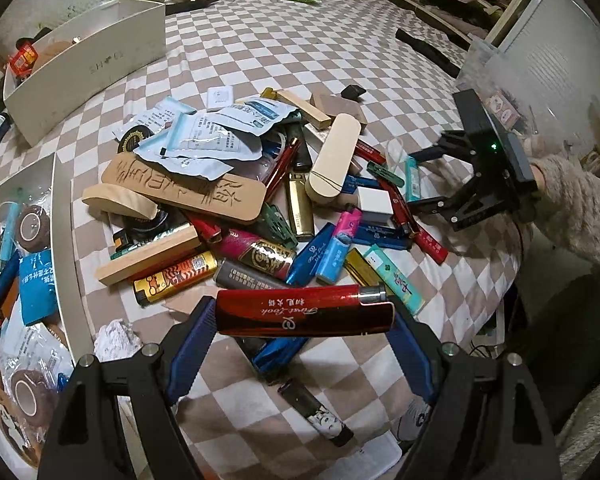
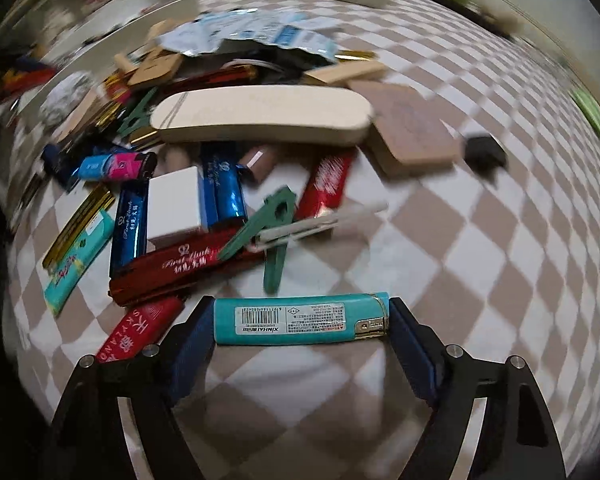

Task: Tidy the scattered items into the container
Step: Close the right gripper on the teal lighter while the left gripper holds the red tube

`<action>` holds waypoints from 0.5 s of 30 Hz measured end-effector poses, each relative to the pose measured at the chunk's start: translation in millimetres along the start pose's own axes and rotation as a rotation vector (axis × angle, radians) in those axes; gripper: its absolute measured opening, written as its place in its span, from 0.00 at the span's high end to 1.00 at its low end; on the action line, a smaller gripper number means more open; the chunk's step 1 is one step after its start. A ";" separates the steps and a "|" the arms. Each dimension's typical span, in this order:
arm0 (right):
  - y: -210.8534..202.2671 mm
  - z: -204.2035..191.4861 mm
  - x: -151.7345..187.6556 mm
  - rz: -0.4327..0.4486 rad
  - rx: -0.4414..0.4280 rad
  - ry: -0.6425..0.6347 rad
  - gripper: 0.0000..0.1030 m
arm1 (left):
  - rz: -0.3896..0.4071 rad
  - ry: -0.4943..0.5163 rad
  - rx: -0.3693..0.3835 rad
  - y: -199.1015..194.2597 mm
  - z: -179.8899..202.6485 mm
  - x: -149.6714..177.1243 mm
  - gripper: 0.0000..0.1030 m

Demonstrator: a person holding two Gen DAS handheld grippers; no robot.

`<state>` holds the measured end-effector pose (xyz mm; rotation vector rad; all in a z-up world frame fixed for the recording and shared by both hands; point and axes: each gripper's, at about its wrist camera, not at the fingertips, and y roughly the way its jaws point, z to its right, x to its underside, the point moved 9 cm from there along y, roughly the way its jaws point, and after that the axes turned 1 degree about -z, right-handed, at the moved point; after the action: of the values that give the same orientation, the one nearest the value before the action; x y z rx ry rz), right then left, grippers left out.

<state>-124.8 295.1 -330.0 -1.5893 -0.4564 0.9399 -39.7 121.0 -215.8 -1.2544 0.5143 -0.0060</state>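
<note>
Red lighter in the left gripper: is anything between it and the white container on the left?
Nothing visible. The left gripper holds the red lighter above the pile, and the container's open top and near wall lie just to its left, with only a crumpled tissue low on the cloth.

Pile ahead, boxes off to my left

My left gripper (image 1: 302, 316) holds a lighter (image 1: 304, 310) crosswise before the pile (image 1: 236, 184); one box (image 1: 84, 72) sits behind-left, another (image 1: 56, 216) beside the pile (both holding items); my right gripper (image 2: 302, 320) grips a lighter (image 2: 300, 320).
</note>
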 end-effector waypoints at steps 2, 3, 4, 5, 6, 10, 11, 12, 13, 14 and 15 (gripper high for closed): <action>-3.7 0.5 3.4 -0.014 0.022 0.065 0.19 | 0.009 0.002 -0.001 -2.7 1.4 1.8 0.20; -5.9 -0.7 6.5 -0.024 0.026 0.097 0.19 | 0.013 0.004 -0.003 -4.3 1.7 2.5 0.20; -8.1 -3.3 11.0 -0.033 0.027 0.126 0.19 | 0.016 0.004 -0.007 -5.5 1.7 2.8 0.20; -10.4 -7.6 15.4 -0.039 0.020 0.159 0.19 | 0.019 0.004 -0.012 -6.9 1.0 2.8 0.20; -12.9 -16.3 25.9 -0.047 0.018 0.186 0.19 | 0.021 0.001 -0.015 -7.8 0.5 3.0 0.20; -17.6 -29.9 42.1 -0.076 0.037 0.232 0.19 | 0.030 -0.004 -0.016 -13.5 1.4 4.1 0.20; -20.1 -32.9 43.9 -0.084 0.039 0.252 0.19 | 0.035 -0.002 -0.017 -15.5 2.3 4.3 0.20; -22.3 -34.6 44.9 -0.088 0.040 0.267 0.19 | 0.041 0.002 -0.020 -18.1 3.1 4.3 0.20; -26.3 -37.3 45.2 -0.088 0.040 0.286 0.19 | 0.047 0.005 -0.021 -20.5 4.0 4.1 0.20; -31.1 -40.2 44.6 -0.085 0.039 0.300 0.19 | 0.054 0.007 -0.020 -23.4 4.8 3.8 0.20; -37.4 -43.6 42.7 -0.077 0.041 0.309 0.19 | 0.062 0.008 -0.019 -26.8 5.6 3.5 0.20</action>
<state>-57.9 308.1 -308.3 -1.6330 -0.2776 0.6272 -27.2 116.3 -191.7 -1.2567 0.5614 0.0460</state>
